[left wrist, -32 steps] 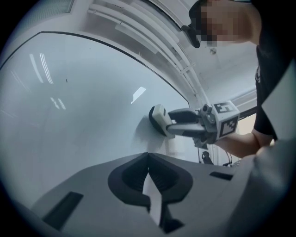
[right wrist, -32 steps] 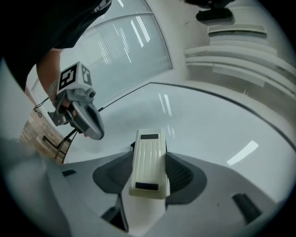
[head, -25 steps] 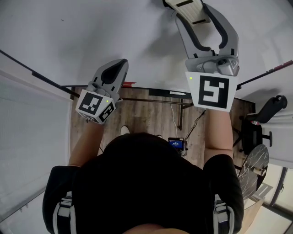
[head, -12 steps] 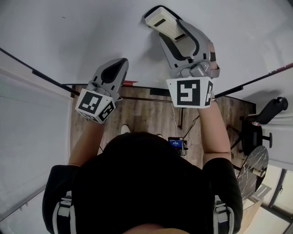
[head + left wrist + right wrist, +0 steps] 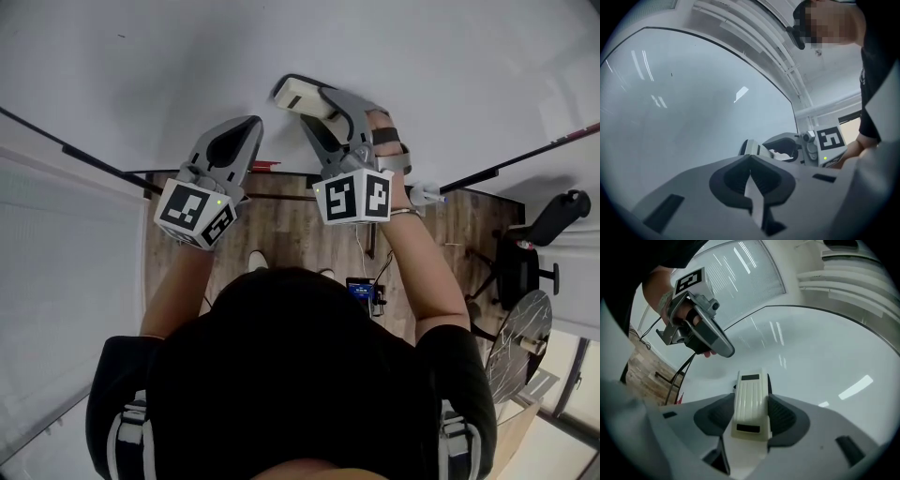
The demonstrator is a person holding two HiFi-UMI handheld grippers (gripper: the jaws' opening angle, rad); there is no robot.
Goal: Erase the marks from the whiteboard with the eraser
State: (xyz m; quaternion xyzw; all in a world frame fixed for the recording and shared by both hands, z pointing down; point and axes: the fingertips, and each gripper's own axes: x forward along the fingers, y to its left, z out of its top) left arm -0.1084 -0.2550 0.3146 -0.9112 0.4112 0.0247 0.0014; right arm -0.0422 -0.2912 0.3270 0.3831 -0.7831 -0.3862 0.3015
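Eraser (image 5: 750, 404): clamped in right claw (image 5: 319, 105), long axis along the jaws, at whiteboard (image 5: 141, 84).
Left claw (image 5: 246, 129): closed, empty, just left of eraser.
Faint speck (image 5: 120, 36): well up-left of eraser.

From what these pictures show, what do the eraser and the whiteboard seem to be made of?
The eraser looks like cream moulded plastic, matte: ribs run along its back; the dark edge beneath may be felt. The whiteboard looks like a smooth, glossy coated panel: it mirrors streaks of light; its core cannot be told.
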